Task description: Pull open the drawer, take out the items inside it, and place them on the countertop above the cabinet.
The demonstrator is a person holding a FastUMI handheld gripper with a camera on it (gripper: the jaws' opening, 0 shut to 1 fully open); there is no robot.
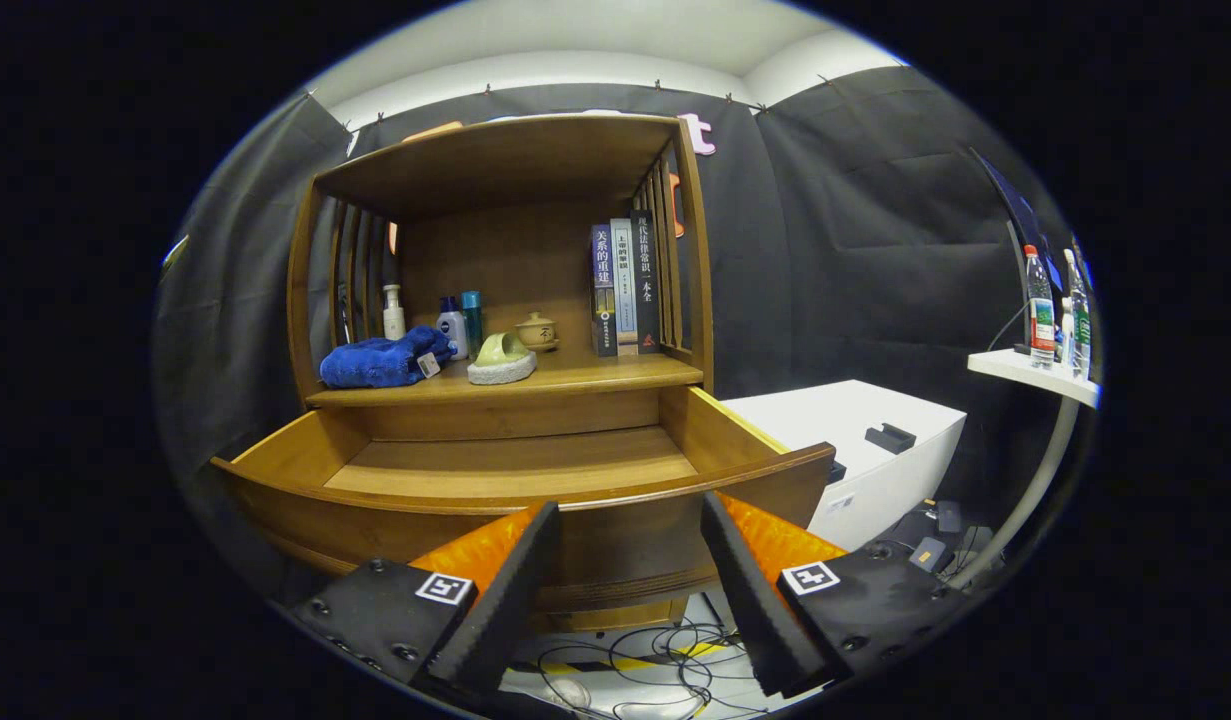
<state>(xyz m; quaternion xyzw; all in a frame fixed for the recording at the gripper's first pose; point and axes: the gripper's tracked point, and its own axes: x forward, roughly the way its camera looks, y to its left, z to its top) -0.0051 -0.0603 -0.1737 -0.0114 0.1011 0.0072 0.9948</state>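
Drawer (pixel 515 470) is pulled fully out, front panel just ahead of the fingers. The visible floor of it looks bare, though the near strip behind the front panel is hidden from this angle, so I can't rule out something small lying there.

Gripper (pixel 630 520) stands wide apart, holding nothing, fingers straddling the middle of the drawer front without touching it.

On the countertop (pixel 595 375) above the drawer: blue towel (pixel 380 362) at the left end, a green-and-white soap dish (pixel 502 358) just beside it, both near the front edge. Judging by position, these are probably the drawer's items already set down (can't confirm from this frame alone).

Handling notes:
- Towel: soft, light, compressible. Pinch a thick fold in the middle of the bundle; edges will drape and slip.
- Soap dish: looks rigid, maybe ceramic, so fragile and likely slick. Grip across the narrow width of the base, low, and set down gently.
- Drawer front: stiff wood, slides on runners; pull or push at the centre to avoid racking.

Bottles (pixel 453 325), a small lidded pot (pixel 537 330) and books (pixel 625 288) sit further back; keep clear.
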